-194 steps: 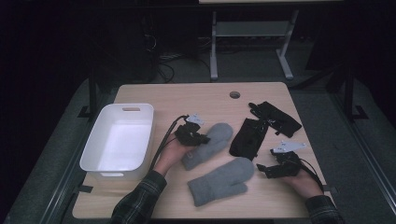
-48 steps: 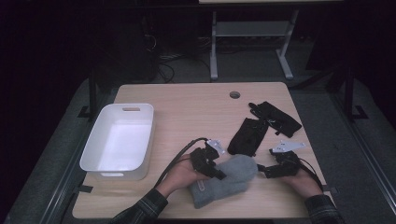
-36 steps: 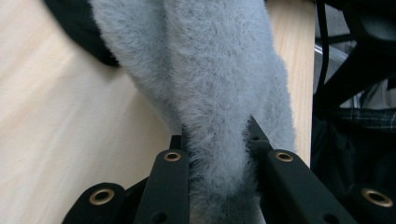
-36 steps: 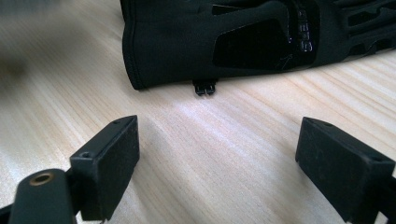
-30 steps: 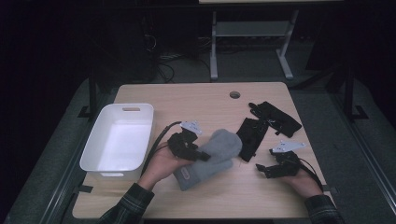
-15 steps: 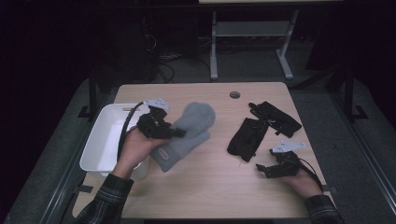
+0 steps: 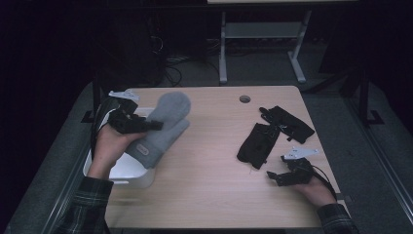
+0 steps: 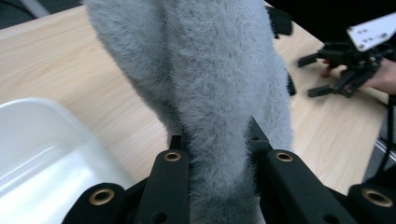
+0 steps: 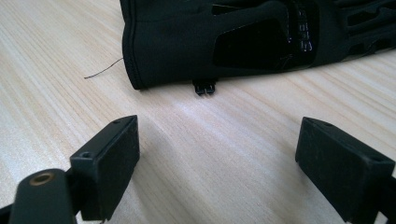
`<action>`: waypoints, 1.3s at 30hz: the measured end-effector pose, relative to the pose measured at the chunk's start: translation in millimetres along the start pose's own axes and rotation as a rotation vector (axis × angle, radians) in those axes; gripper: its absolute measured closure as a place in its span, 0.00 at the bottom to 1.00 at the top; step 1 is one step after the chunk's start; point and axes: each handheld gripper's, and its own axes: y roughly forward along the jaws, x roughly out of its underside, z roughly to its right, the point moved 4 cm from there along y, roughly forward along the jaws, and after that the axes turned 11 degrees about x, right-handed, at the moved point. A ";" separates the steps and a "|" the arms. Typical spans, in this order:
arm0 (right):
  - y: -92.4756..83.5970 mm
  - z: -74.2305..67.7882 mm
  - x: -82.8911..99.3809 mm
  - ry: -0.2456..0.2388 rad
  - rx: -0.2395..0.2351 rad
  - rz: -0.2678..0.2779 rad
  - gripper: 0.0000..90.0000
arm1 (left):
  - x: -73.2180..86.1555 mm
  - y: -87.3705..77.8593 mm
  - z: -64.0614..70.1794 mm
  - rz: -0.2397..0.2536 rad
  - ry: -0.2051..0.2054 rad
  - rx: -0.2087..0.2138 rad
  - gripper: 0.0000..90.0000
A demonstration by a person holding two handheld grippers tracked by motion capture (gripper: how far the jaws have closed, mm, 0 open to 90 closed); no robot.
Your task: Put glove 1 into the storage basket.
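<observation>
Grey mittens [image 7: 163,126] clamped in left gripper [image 7: 146,126]

Dim room, grey floor [image 7: 341,78], light wooden table [image 7: 219,161].

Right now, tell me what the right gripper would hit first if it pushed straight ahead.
Probably the cuff of the nearer black glove. The right gripper has its jaws open low over bare table, aimed at that cuff; nothing lies between, though depth is hard to judge.
</observation>
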 end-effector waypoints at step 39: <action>0.4 1.1 -0.1 0.002 0.007 0.002 0.15 | 115.3 5.0 -128.0 -0.133 -0.363 -0.184 0.79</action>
